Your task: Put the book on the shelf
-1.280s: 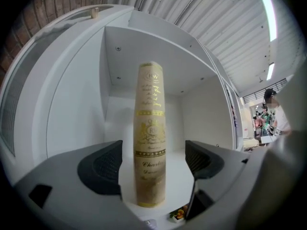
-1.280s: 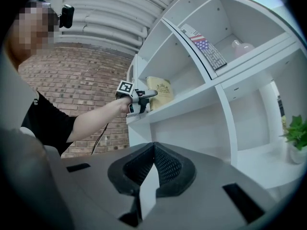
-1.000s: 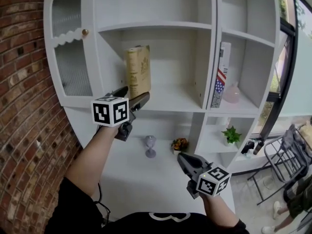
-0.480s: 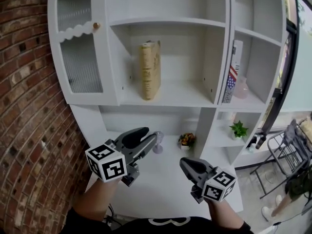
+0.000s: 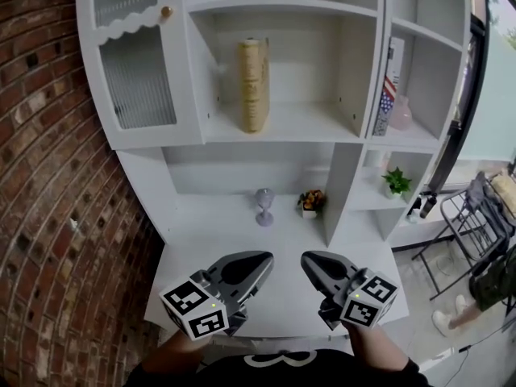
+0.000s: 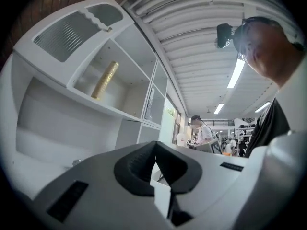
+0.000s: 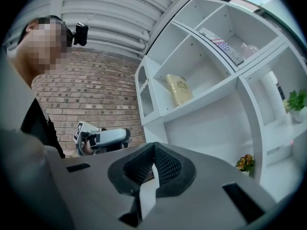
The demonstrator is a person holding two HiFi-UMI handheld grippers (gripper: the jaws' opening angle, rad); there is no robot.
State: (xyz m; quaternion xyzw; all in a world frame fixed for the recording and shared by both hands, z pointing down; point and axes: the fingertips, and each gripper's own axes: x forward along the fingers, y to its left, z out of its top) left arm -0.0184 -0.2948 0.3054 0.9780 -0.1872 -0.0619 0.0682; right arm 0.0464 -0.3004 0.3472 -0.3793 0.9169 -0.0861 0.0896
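Note:
A tan book (image 5: 253, 85) stands upright on the middle shelf (image 5: 298, 127) of the white cabinet; nothing touches it. It also shows in the left gripper view as the book (image 6: 105, 80) and in the right gripper view as the book (image 7: 179, 89). My left gripper (image 5: 262, 258) hangs low over the desk top, far below the book. Its jaws have just been closing with nothing between them, and they now meet, as the left gripper (image 6: 154, 150) shows in its own view. My right gripper (image 5: 308, 259) is beside it, shut and empty, jaws together in the right gripper view (image 7: 153, 152).
A purple goblet (image 5: 264, 206) and a small flower pot (image 5: 310, 201) stand in the recess above the desk top (image 5: 282, 305). The right shelves hold a flag-patterned book (image 5: 387, 95), a pink bottle (image 5: 401, 113) and a green plant (image 5: 396, 182). There is a brick wall (image 5: 48, 184) to the left and a folding chair (image 5: 476, 216) to the right.
The left gripper drew back from the book on the shelf, dropped low toward me and closed its jaws. The right gripper shifted a little. The book stays upright on the shelf.

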